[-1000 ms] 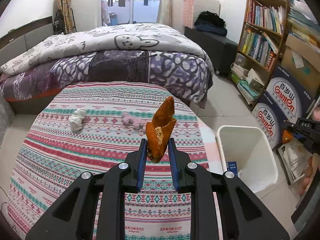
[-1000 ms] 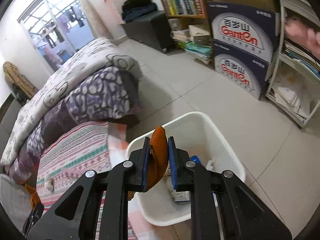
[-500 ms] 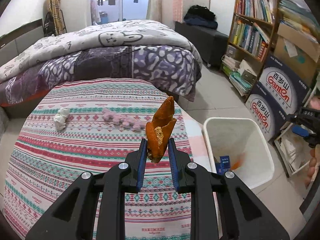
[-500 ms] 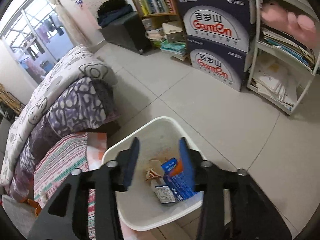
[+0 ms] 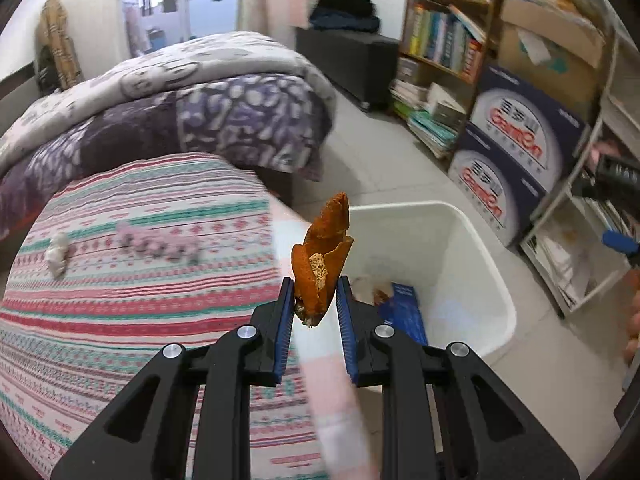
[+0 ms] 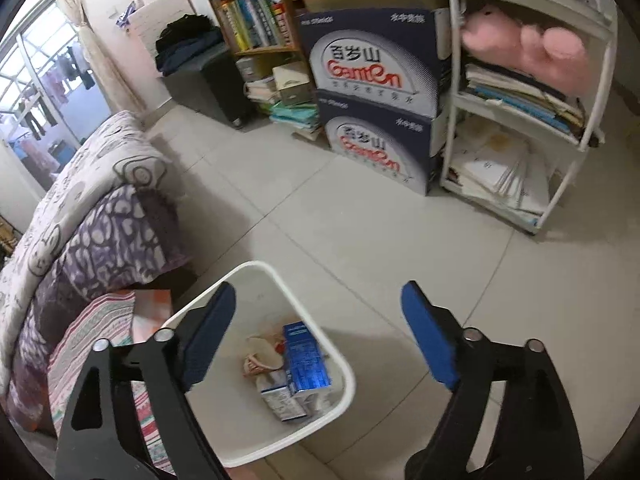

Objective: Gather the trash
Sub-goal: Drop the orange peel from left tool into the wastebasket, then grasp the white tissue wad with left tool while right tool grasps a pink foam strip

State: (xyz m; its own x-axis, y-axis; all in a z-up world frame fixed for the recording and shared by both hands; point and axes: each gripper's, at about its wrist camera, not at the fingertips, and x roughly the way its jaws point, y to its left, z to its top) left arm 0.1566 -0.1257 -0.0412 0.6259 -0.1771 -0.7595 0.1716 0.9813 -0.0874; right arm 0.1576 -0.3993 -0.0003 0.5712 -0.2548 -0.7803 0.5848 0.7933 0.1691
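Note:
My left gripper [image 5: 313,312] is shut on an orange peel [image 5: 322,256] and holds it upright at the table's right edge, beside the white trash bin [image 5: 486,256]. The bin holds a blue carton [image 5: 404,312] and other scraps. My right gripper [image 6: 316,336] is wide open and empty above the same bin [image 6: 340,360], where the blue carton [image 6: 306,360] and wrappers [image 6: 260,356] lie. A crumpled white tissue [image 5: 56,252] and a pink crumpled piece [image 5: 160,242] lie on the striped tablecloth [image 5: 120,320].
A bed with a purple quilt [image 5: 200,112] stands behind the table. A bookshelf [image 5: 440,40], stacked Ganten boxes [image 6: 380,92] and a white shelf rack [image 6: 528,120] line the wall right of the bin. Tiled floor [image 6: 340,220] lies between.
My right gripper opened wide and dropped its orange peel into the bin, then rose. My left gripper carried its peel to the right, toward the bin.

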